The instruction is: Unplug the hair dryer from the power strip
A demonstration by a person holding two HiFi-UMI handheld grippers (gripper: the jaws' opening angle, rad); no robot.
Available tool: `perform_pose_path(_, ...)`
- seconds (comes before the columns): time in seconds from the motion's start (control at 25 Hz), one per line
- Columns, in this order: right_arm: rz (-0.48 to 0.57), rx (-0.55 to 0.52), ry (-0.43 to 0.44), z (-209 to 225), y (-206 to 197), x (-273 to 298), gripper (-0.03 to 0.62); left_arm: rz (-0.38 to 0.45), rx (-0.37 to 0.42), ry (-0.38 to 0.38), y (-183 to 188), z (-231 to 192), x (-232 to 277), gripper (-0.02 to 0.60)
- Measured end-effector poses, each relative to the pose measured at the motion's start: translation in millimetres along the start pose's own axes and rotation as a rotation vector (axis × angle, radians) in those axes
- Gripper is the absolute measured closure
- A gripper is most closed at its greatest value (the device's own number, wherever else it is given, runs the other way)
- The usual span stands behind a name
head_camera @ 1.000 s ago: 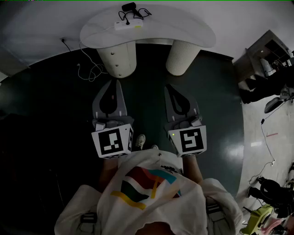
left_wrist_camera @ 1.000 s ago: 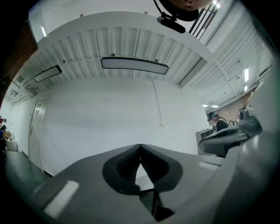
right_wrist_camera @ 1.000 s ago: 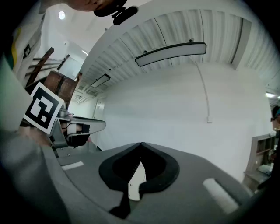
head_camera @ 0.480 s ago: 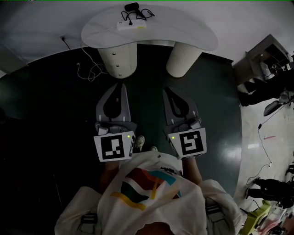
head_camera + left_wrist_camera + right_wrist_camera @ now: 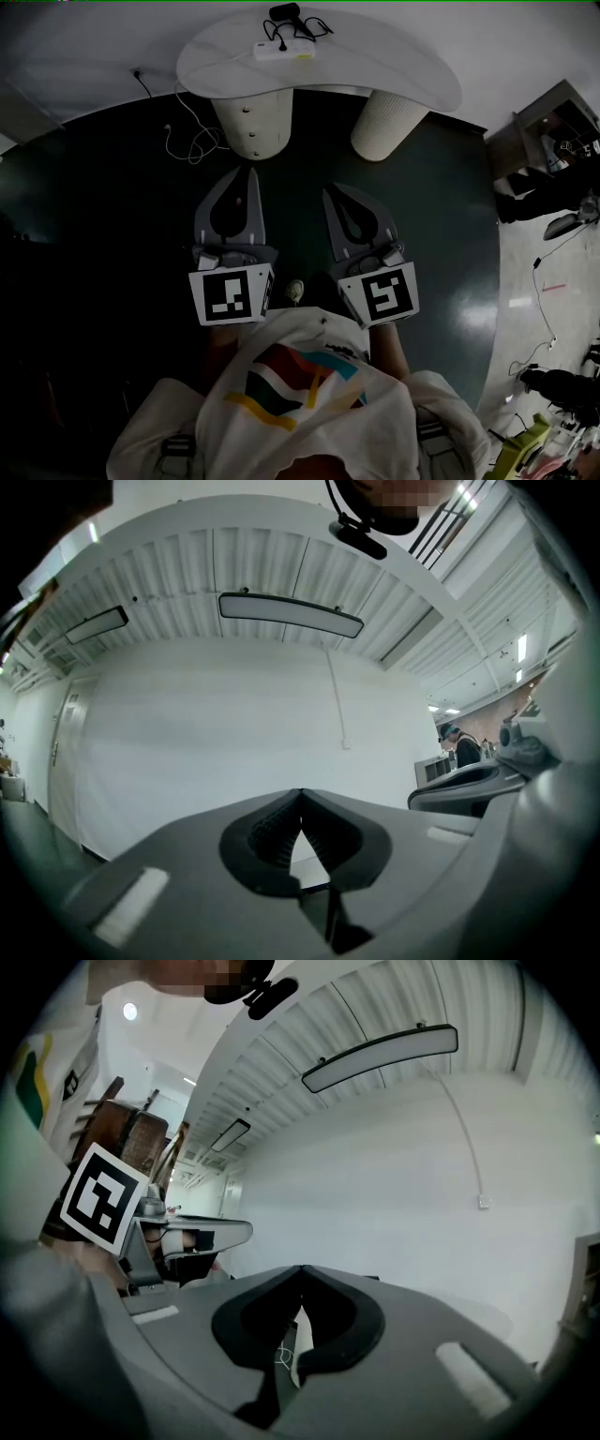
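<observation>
A white power strip [image 5: 281,52] lies on the far white table [image 5: 394,70], with the black hair dryer [image 5: 286,13] and its coiled cord just behind it. Both grippers hang over the dark floor, well short of the table. My left gripper [image 5: 247,174] is shut and holds nothing; in the left gripper view its jaws [image 5: 300,795] meet in front of a white wall. My right gripper [image 5: 329,192] is also shut and holds nothing, its tip angled left. In the right gripper view its closed jaws [image 5: 302,1271] point at the wall, with the left gripper's marker cube [image 5: 101,1198] at the left.
The table stands on two thick pale cylinder legs [image 5: 253,122] [image 5: 386,127]. A white cable [image 5: 192,141] trails on the floor from a wall socket [image 5: 139,73]. Shelving and clutter [image 5: 553,131] stand at the right on the lighter floor.
The table has slid to the right in the head view. The right gripper's tip has swung left, closer to the left gripper. Both stay shut.
</observation>
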State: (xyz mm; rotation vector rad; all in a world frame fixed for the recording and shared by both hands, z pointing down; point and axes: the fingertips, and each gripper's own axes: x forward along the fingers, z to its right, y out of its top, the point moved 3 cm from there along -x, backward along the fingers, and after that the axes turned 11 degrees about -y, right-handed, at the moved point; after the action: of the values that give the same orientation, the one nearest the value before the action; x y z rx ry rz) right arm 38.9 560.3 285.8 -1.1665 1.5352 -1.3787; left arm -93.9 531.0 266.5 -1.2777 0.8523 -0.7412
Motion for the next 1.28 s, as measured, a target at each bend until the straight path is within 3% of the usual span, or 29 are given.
perform_pose_path(0.28,0.018,0.029,0.082,-7,6,15,0.58,0.022,0.006,0.045,12,-32,18,0.581)
perform_pose_path(0.64,0.022,0.078,0.073,49,-6,80,0.582,0.017,-0.005,0.068,-8,-51,91,0.581)
perform_pose_path(1.0,-0.041,0.129,0.129,121,-23,237,0.58,-0.062,0.025,0.101,-47,-113,240,0.581)
perform_pose_path(1.28,-0.068,0.132,0.168,180,-16,367,0.582,-0.021,0.089,0.139,-49,-172,355,0.581)
